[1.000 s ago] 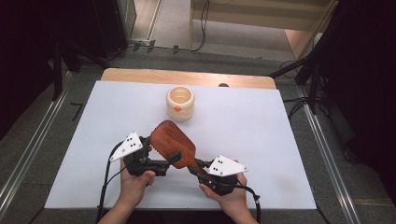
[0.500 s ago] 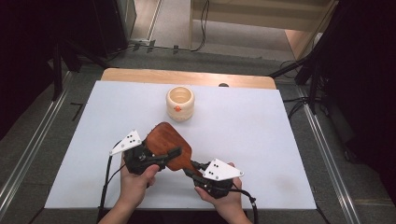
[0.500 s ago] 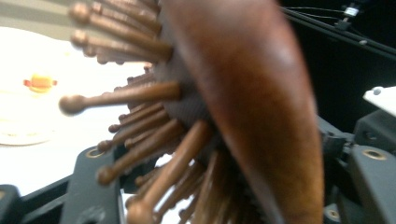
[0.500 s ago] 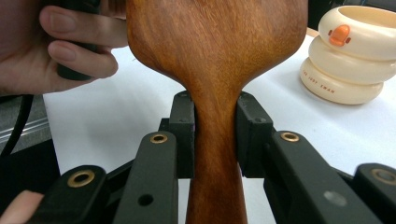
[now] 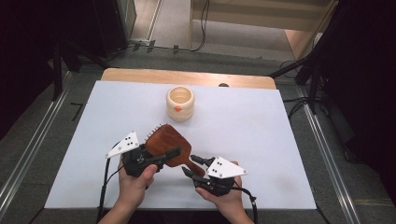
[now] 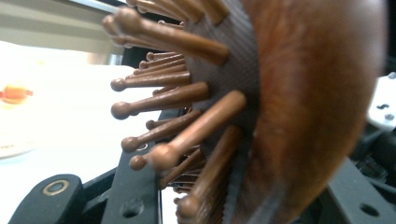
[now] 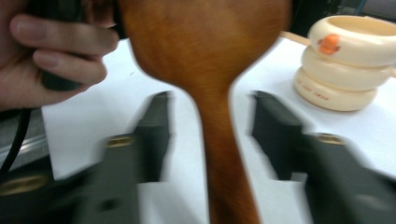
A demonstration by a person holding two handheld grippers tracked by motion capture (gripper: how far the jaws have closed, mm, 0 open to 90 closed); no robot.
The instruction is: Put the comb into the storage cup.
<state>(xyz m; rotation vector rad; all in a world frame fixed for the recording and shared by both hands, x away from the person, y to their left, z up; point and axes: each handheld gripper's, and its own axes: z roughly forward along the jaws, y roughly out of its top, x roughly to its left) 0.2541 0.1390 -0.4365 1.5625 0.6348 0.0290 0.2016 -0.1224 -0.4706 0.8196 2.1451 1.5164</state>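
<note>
A brown wooden hairbrush point(image 5: 163, 140) is held above the white table point(image 5: 261, 140), near its front edge. My left gripper point(image 5: 161, 154) is shut on the brush's oval head, which is turned on edge with the bristles facing left. In the left gripper view the round-tipped bristles point(image 6: 177, 98) and the head's wooden back point(image 6: 322, 93) sit between the black jaws. My right gripper point(image 5: 189, 164) is open. Its two jaws stand on either side of the handle point(image 7: 224, 154) without touching it, blurred in the right gripper view.
A cream ribbed cup point(image 5: 180, 103) with an orange mark stands upright at the back centre of the table, also in the right gripper view point(image 7: 345, 65). A wooden strip point(image 5: 187, 77) borders the far edge. The hand on the left gripper point(image 7: 51, 51) is close by.
The right gripper's jaws have spread apart off the brush handle. Both hands drew slightly toward the front edge, and the brush head has turned more on edge.
</note>
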